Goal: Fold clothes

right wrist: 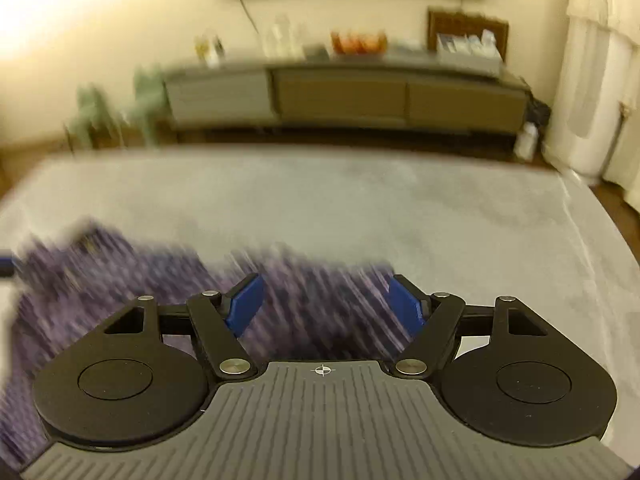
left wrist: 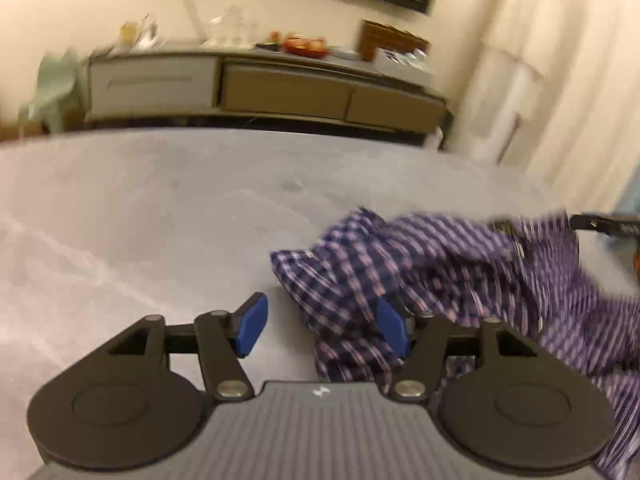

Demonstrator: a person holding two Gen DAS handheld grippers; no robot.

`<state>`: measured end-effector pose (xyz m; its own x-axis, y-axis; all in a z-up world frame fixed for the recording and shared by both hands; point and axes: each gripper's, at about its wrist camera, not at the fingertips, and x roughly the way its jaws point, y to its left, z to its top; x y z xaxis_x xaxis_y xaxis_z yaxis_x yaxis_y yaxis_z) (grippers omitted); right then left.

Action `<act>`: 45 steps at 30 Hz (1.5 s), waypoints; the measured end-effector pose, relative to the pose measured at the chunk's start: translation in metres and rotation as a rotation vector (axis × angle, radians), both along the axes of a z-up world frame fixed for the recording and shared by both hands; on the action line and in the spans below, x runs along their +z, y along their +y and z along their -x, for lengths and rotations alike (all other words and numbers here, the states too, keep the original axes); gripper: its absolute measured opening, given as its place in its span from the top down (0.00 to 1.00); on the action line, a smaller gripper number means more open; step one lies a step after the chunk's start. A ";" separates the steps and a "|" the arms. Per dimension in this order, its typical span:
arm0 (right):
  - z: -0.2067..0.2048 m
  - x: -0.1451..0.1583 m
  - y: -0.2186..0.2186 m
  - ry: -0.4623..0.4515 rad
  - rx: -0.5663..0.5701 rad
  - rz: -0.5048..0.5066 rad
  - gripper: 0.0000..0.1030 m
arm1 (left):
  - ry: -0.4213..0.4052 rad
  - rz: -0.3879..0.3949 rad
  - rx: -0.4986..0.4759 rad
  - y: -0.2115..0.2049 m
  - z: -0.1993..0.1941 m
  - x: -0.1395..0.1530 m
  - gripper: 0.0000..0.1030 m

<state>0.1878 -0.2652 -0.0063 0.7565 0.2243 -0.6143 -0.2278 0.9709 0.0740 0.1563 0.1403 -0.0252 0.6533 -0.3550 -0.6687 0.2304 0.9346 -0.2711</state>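
The left gripper (left wrist: 322, 326) is standing wide at lower centre, gripping nothing; the checked purple shirt (left wrist: 460, 280) is lying bunched rightward on the grey table (left wrist: 140, 208). The right gripper (right wrist: 326, 306) is spreading wide over the blurred shirt (right wrist: 120, 280), lower left; only this view is showing the table's bare right side (right wrist: 500, 232).

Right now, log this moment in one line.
left claw: open | right claw: open | purple checked cotton garment: crumpled, unheld | grey bed cover

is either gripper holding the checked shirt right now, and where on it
Neither: the left gripper and right gripper are both open over the checked shirt, pads not pressing it.
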 end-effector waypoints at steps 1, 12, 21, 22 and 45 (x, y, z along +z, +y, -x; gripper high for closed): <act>-0.002 0.003 0.010 -0.023 0.025 -0.037 0.16 | 0.021 0.046 0.012 0.007 -0.006 -0.002 0.29; -0.074 -0.070 0.114 0.386 0.111 -0.021 0.55 | 0.093 0.147 0.005 0.014 -0.013 -0.030 0.32; 0.001 0.057 0.047 -0.081 0.072 -0.075 0.96 | -0.033 0.172 -0.110 -0.002 0.006 -0.011 0.48; 0.011 0.066 0.042 -0.134 0.043 -0.040 0.96 | -0.051 0.167 -0.129 -0.007 0.008 -0.008 0.48; 0.056 0.014 0.002 -0.589 0.034 0.161 0.96 | 0.090 0.151 -0.770 -0.090 -0.137 -0.033 0.03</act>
